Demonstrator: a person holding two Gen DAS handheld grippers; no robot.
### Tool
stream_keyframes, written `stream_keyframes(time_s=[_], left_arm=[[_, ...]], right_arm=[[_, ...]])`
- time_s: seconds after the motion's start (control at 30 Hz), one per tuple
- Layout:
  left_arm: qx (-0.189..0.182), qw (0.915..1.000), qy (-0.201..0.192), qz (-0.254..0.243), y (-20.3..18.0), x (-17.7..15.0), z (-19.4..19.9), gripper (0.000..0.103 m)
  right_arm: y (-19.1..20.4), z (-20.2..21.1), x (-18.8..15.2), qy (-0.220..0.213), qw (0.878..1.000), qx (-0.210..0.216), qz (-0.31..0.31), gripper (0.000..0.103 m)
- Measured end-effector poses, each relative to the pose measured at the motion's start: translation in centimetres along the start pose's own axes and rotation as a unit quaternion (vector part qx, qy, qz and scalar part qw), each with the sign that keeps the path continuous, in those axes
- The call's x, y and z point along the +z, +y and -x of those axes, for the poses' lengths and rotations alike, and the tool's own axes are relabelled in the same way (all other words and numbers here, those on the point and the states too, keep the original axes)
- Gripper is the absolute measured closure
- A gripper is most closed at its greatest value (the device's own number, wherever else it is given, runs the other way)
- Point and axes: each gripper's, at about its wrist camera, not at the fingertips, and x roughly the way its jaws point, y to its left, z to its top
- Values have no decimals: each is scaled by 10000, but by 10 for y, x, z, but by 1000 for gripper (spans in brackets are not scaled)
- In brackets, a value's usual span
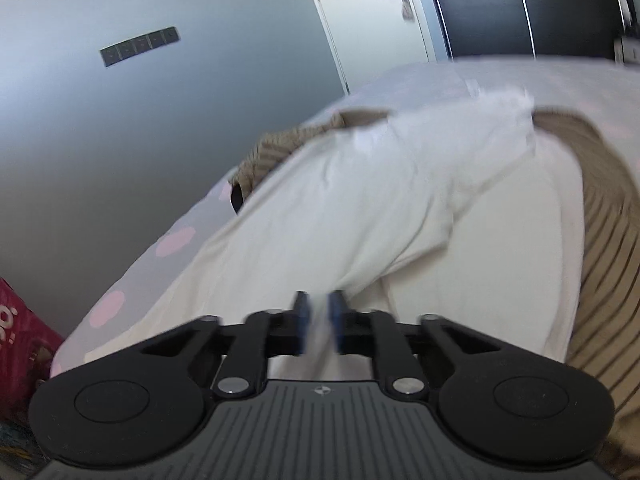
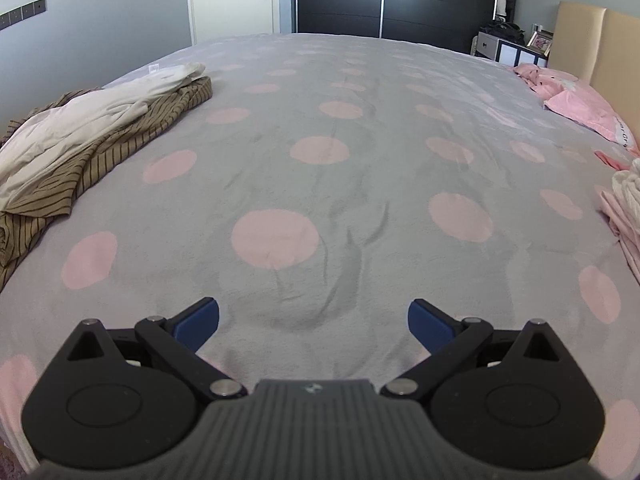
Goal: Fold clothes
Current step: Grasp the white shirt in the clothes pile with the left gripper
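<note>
A cream white garment [image 1: 360, 208] lies on top of a brown striped garment [image 1: 608, 248] at the bed's left edge. My left gripper [image 1: 319, 322] is shut on a fold of the white garment, the cloth pinched between its blue pads. In the right wrist view the same white garment [image 2: 80, 124] and striped garment [image 2: 104, 160] lie in a heap at the far left. My right gripper [image 2: 313, 326] hovers open over the bedspread [image 2: 320, 112], well apart from the heap, with nothing between its fingers.
The grey bedspread has pink dots. Pink bedding [image 2: 576, 100] and a beige headboard [image 2: 592, 40] are at the far right, folded pale cloth [image 2: 628, 208] at the right edge. A dark wardrobe [image 2: 400, 0] and door stand behind. A red bag [image 1: 20, 340] sits beside the bed.
</note>
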Motion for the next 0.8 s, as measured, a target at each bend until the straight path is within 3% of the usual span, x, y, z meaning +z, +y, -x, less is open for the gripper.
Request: stream_keyframes(time_s=[0.13,0.3,0.33,0.37,0.43,0.47,0.63,0.7,0.73,0.8], left_arm=[[-116,9993,-260,226,8,20,14,103],[-289,9984,-222,-434,-13,23,20,103],[-307,9983,-170,-471,-17,20,18,96],[-330,9981,-108,-509,-21,16,16,78],[-317,9972,34,-675,-27,9,9,51],[-305,9965,107,-766,-31,6,5,49],[-58,9953,264,-932,-37,-2,-18,52],[103,9964,164,-826,-35,3,-22,70],[146,9971,158,-723,-33,7,-24,87],[154,9985,133,-501,-27,15,-26,96]], right_arm=[[7,-2,1,-40,9999,105,93,1],[12,6,1,-126,9996,159,188,1],[12,7,0,-147,9996,164,190,1],[11,9,0,-162,9996,160,192,1],[9,12,-1,-180,9996,134,184,1],[7,12,-2,-188,9996,116,160,1],[0,13,-2,-186,9998,50,16,1],[1,13,-2,-188,9998,31,17,1],[1,13,-2,-192,9998,28,23,1],[2,13,-2,-209,9998,37,57,1]])
